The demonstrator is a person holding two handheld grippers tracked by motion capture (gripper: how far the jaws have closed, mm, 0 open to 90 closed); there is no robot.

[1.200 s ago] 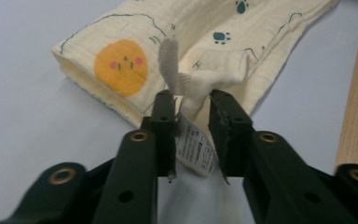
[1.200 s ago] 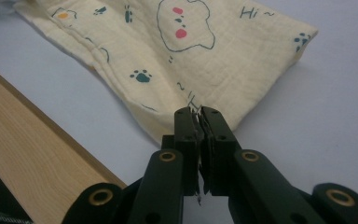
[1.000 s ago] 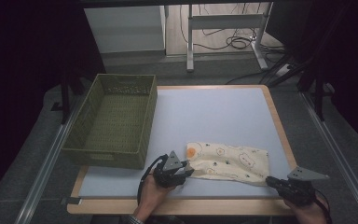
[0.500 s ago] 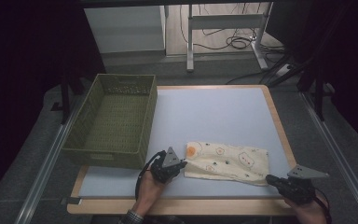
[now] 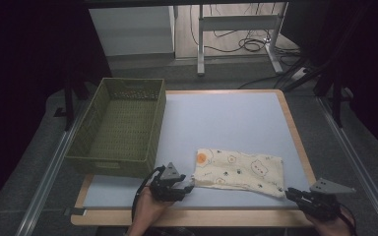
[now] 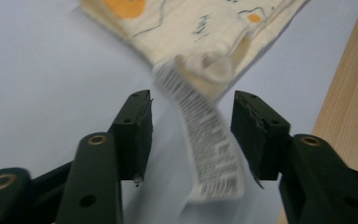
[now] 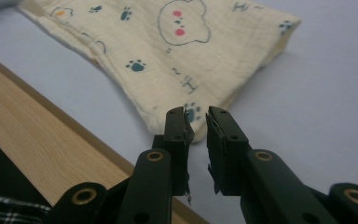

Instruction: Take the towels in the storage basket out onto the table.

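A cream cloth (image 5: 238, 169) with bear and paw prints lies folded flat on the pale blue table top, near the front edge. My left gripper (image 5: 189, 187) sits at the cloth's near left corner. In the left gripper view its jaws (image 6: 191, 121) stand apart and have just been opening. The cloth's white care label (image 6: 209, 144) lies loose between them, touched by neither pad. My right gripper (image 5: 289, 193) is at the near right corner. Its jaws (image 7: 196, 119) have just been opening to a narrow gap, with the cloth's corner (image 7: 168, 42) at their tips, unpressed.
A green woven basket (image 5: 118, 164) stands at the table's left, just behind my left gripper. A wooden frame (image 5: 202, 216) borders the table close under both hands. The far half of the blue top (image 5: 226, 118) holds nothing.
My left gripper has drawn back a little from the cloth's left corner, toward the near edge. The cloth has kept its place. My right gripper has hardly moved.
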